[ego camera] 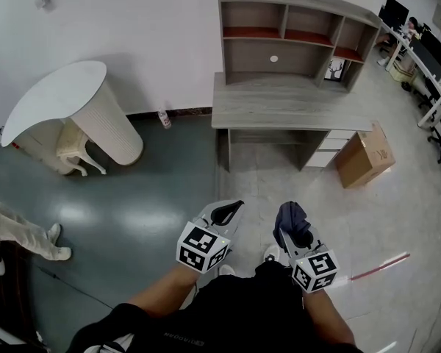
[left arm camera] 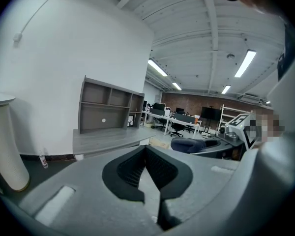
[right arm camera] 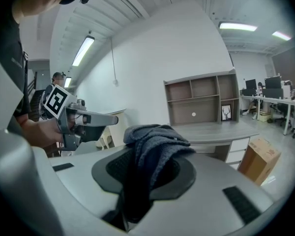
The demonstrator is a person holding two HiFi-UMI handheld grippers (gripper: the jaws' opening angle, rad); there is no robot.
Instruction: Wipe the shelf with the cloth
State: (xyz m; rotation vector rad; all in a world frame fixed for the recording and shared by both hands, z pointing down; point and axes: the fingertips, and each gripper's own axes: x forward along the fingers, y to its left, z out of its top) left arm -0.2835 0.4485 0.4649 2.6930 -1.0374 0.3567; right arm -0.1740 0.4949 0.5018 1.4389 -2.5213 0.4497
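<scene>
well, both grippers hang low at the person's waist, well apart from the shelf. the left gripper [ego camera: 230,211] is clenched on nothing: in the left gripper view its two dark pads [left arm camera: 160,168] meet at the tips, with only floor showing behind them. the right gripper [ego camera: 289,217] grasps the cloth [ego camera: 295,223], a dark blue-grey towelling rag that is bunched between the jaws, bulges over their tips and droops down toward the camera in the right gripper view. the two grippers sit side by side, near each other but not touching.

seen from the head view, the shelf [ego camera: 294,31] stands at about 12 o'clock from the grippers, against the white wall. it is a grey wooden hutch with open compartments and reddish boards along the upper row, resting on the back of a grey desk [ego camera: 287,103]. a small framed picture [ego camera: 336,70] stands upright in the lower compartment at the shelf's right end. white drawers [ego camera: 329,150] sit under the desk's right side, and a cardboard box [ego camera: 364,157] lies on the floor just beside them, at about 2 o'clock. a white table [ego camera: 53,98] with a ribbed base stands at 10 o'clock, close to the wall. at 9 o'clock, at the edge of view, another person's leg [ego camera: 18,234] in light trousers shows. office desks with monitors [ego camera: 426,50] fill the far 2 o'clock corner.
</scene>
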